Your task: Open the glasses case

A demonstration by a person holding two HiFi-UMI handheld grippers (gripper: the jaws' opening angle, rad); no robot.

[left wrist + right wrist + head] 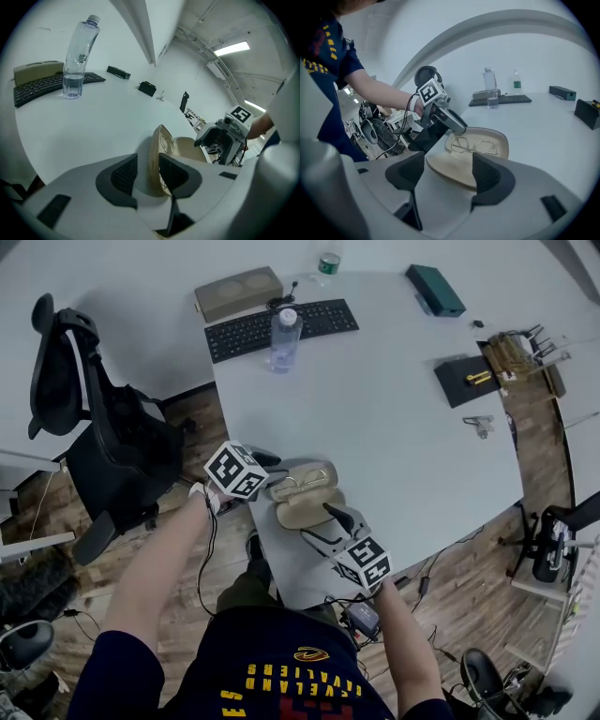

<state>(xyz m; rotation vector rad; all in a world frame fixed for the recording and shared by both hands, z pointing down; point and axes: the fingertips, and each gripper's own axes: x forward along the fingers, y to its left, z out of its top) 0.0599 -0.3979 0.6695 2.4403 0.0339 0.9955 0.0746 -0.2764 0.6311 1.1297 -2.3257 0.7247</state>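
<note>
The glasses case (302,493) lies open on the white table (394,418), right at the near edge in front of the person. Its two tan halves are spread apart. The farther half has a pair of wire-framed glasses (476,145) resting in it, and the nearer half lies flat and bare.

The left gripper (277,472) comes in from the left end of the case. In the left gripper view its jaws straddle the rim of the half that holds the glasses. The jaws stand wide, with a clear gap between the left pad and the shell, so the rim sits between them without being squeezed.

The right gripper (323,521) reaches in from the person's side, with its tips just over the nearer half. In the right gripper view its jaws are well apart with nothing clamped, and the flat half shows between and just beyond them.

A water bottle (285,338) and a black keyboard (281,329) sit well apart from the case, at the far side of the table.
</note>
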